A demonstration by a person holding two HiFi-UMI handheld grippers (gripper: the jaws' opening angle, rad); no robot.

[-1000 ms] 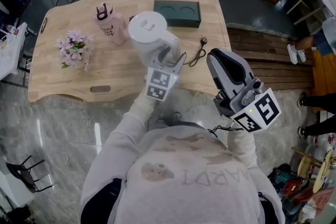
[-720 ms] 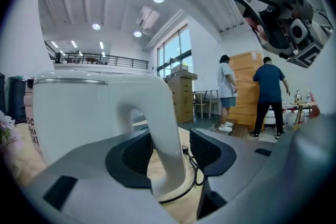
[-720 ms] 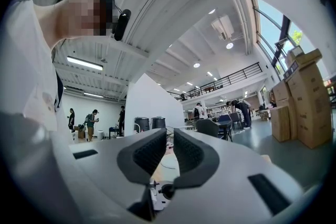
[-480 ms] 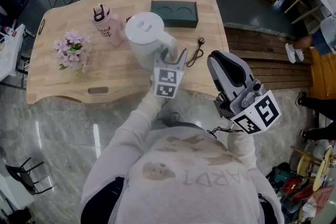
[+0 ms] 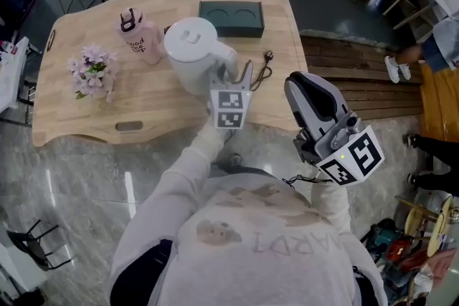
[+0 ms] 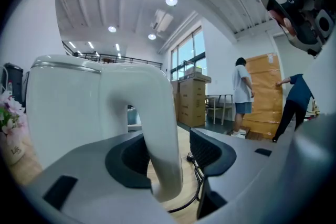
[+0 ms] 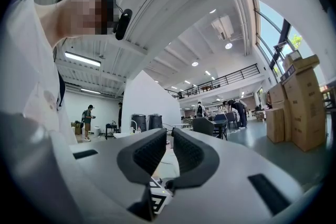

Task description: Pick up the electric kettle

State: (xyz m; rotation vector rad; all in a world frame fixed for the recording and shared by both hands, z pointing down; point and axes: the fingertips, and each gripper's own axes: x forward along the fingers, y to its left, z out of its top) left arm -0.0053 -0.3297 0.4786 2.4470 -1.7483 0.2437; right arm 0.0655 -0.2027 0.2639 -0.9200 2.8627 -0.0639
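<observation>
A white electric kettle (image 5: 188, 54) stands on the wooden table (image 5: 158, 100), its handle toward me. My left gripper (image 5: 234, 73) reaches in from the near side, and its jaws straddle the handle (image 6: 160, 134). In the left gripper view the left pad lies against the handle, while a narrow gap shows between the handle and the right pad (image 6: 207, 152). That gripper (image 6: 168, 150) is open. My right gripper (image 5: 295, 86) is held off the table's near right edge, tilted upward, away from the kettle. Its pads (image 7: 149, 152) are almost together with nothing between them.
A pink bottle (image 5: 136, 36) and a small bunch of flowers (image 5: 90, 72) stand left of the kettle. A dark green tray (image 5: 231, 18) lies behind it. A black cable (image 5: 262, 72) trails right of the handle. Wooden steps (image 5: 358, 75) lie to the right.
My left gripper has moved forward so that the kettle's handle now lies between its jaws. The kettle and my right gripper have stayed in place.
</observation>
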